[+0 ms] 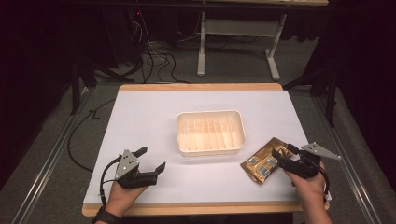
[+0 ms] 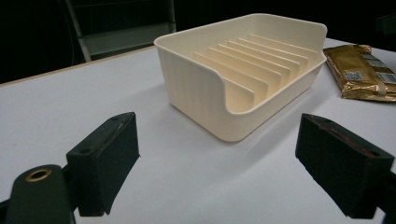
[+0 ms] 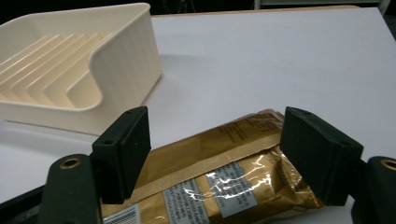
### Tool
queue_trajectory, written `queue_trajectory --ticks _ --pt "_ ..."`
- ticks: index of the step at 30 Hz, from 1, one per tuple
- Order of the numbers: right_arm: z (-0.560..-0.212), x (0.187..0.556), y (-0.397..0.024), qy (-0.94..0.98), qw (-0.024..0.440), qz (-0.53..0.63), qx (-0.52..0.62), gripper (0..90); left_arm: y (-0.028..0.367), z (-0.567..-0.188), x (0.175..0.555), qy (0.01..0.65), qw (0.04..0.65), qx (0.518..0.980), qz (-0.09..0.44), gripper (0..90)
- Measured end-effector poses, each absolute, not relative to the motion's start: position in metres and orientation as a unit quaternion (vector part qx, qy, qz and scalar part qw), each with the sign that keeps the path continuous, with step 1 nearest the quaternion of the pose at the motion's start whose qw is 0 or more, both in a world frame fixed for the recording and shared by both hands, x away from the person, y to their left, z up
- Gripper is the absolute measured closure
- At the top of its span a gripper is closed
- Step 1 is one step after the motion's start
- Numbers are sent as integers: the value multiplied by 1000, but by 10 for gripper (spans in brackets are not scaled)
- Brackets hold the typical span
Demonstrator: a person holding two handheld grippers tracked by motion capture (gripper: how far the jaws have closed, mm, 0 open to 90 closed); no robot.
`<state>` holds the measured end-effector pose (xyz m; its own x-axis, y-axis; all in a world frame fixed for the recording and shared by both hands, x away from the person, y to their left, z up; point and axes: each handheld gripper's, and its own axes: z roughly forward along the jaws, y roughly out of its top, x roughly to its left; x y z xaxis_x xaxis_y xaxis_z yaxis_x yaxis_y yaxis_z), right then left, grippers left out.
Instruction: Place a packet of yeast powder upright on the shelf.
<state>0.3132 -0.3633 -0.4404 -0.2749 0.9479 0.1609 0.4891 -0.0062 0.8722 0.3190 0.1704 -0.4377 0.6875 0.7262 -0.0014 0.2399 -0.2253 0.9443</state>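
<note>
The work is judged to be at its very start: the gold packet lies flat on the white bench, just right of the cream tray and apart from it, and nothing has been placed in the tray, whose ribbed slots are seen bare. The right tongs are held apart, with one jaw on either side of the packet's upper end, so that the packet is straddled but not yet pinched; whether the pads touch the foil cannot be told. What is left, by this reading, is the closing on the packet, the lift, and probably the carry to the tray. The left tongs are held apart over bare bench, well left of the tray, with nothing between the jaws.

The packet is seen as a soft, crinkled pouch of shiny gold foil, with sealed flat edges, a paler band along its length and white printed labels bearing codes.
</note>
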Motion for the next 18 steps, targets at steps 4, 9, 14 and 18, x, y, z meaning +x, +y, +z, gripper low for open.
queue_trajectory --ticks 4,9,14,18 --pt "-442 314 -370 652 255 450 555 261 170 -438 319 321 531 750 230 139" --pt "-445 315 -378 647 255 441 567 288 170 -438 319 321 531 750 231 141" --pt "-450 318 -388 642 254 431 581 321 170 -438 318 320 530 750 231 141" --pt "-453 319 -395 634 253 423 596 389 169 -438 319 319 528 752 232 141"
